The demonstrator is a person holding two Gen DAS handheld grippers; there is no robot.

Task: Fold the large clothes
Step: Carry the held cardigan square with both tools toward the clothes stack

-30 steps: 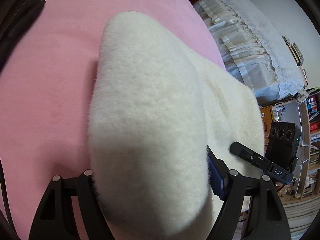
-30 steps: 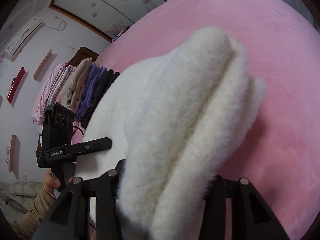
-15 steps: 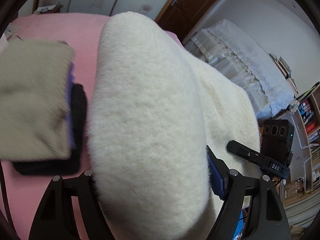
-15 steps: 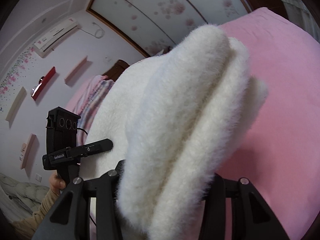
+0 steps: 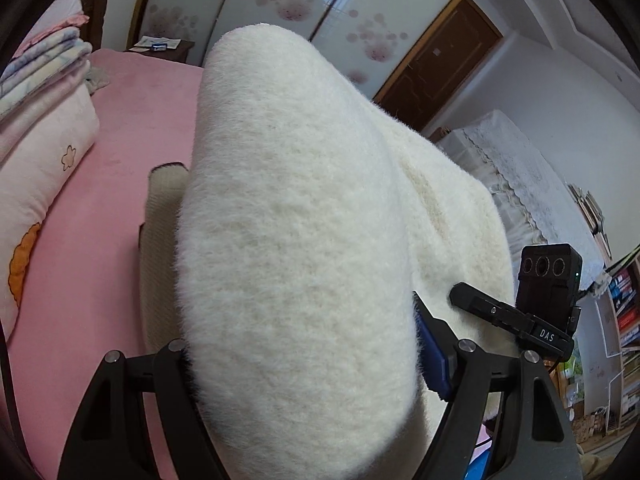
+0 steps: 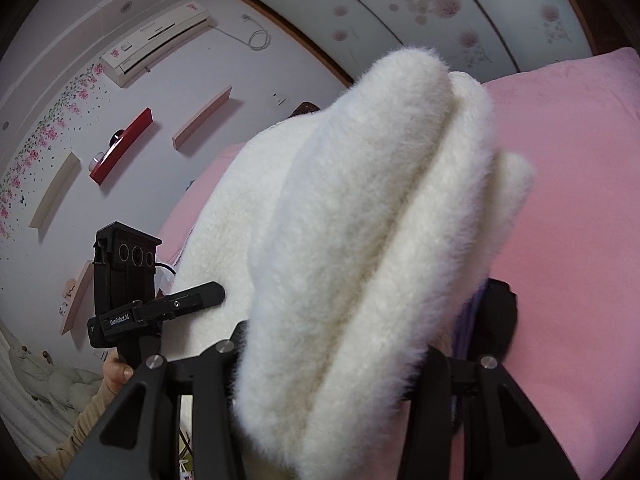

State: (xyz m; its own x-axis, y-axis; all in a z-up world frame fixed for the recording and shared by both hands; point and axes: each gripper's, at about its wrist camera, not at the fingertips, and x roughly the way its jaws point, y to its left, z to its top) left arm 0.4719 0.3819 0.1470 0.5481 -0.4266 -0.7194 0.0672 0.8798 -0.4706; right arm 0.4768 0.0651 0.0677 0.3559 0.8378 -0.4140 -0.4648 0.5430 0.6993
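A thick, fluffy cream-white garment [image 5: 296,240] is folded into a bundle and held up in the air over a pink bed [image 5: 120,128]. My left gripper [image 5: 304,360] is shut on its left end, the fabric bulging out between the jaws. My right gripper [image 6: 332,364] is shut on the right end [image 6: 360,240], where the folded layers show as ridges. Each gripper shows in the other's view, the right one in the left wrist view [image 5: 536,312] and the left one in the right wrist view [image 6: 132,288]. The fingertips are hidden in the fleece.
A beige folded garment [image 5: 160,216] lies on the bed below the bundle, and a dark and purple folded pile [image 6: 492,316] shows under it. Pillows and folded blankets [image 5: 40,112] stack at the bed's head. A lace-covered cabinet [image 5: 516,160] and bookshelves [image 5: 624,312] stand to the right.
Both grippers have lifted and tilted upward with the bundle; the views now show walls and wardrobe instead of mostly bed. The stack of folded clothes has slid under the bundle.
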